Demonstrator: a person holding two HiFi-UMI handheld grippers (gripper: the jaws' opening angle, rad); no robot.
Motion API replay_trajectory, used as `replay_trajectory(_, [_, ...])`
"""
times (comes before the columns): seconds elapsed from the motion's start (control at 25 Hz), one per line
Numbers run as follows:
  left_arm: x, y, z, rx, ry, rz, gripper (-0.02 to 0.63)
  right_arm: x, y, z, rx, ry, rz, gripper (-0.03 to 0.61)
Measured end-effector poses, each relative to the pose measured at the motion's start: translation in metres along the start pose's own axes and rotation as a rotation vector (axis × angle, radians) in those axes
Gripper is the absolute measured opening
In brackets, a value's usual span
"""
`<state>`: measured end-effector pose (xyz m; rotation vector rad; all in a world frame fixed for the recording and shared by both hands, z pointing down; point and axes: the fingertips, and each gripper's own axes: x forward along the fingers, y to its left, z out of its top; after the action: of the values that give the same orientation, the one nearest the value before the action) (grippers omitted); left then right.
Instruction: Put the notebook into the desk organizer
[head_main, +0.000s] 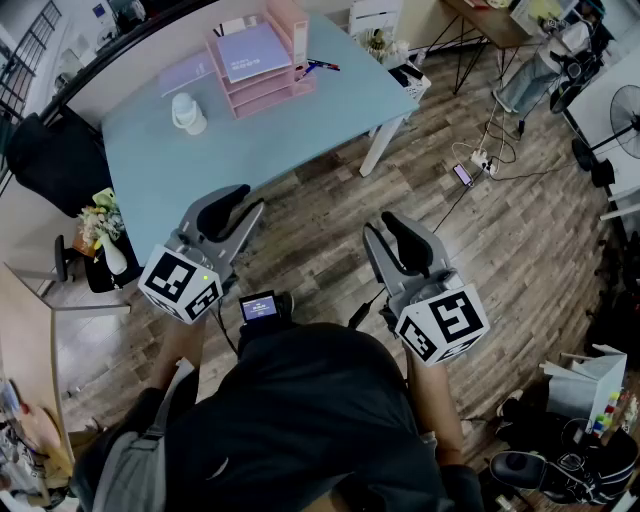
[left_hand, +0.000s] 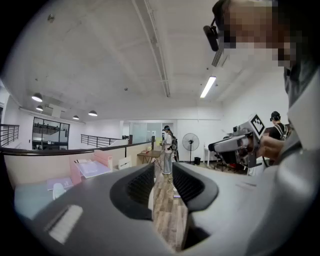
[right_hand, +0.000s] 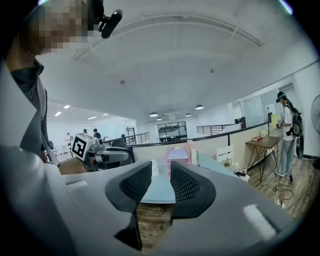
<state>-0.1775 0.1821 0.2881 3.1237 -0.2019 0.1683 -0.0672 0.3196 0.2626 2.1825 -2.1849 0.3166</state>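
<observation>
Notebook lies atop the pink organizer at twelve o'clock. The left gripper and right gripper have jaws slightly apart, holding nothing.

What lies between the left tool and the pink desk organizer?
In the head view, only bare light blue tabletop separates the left tool from the pink desk organizer; a white cup stands just aside.
</observation>
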Motion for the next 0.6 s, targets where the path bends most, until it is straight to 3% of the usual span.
replay_trajectory(0.6, [0.018, 0.026, -0.006, -0.013, -0.007, -0.054, 0.161, 0.027, -0.008, 0.001, 0.023, 0.006, -0.047, 0.100])
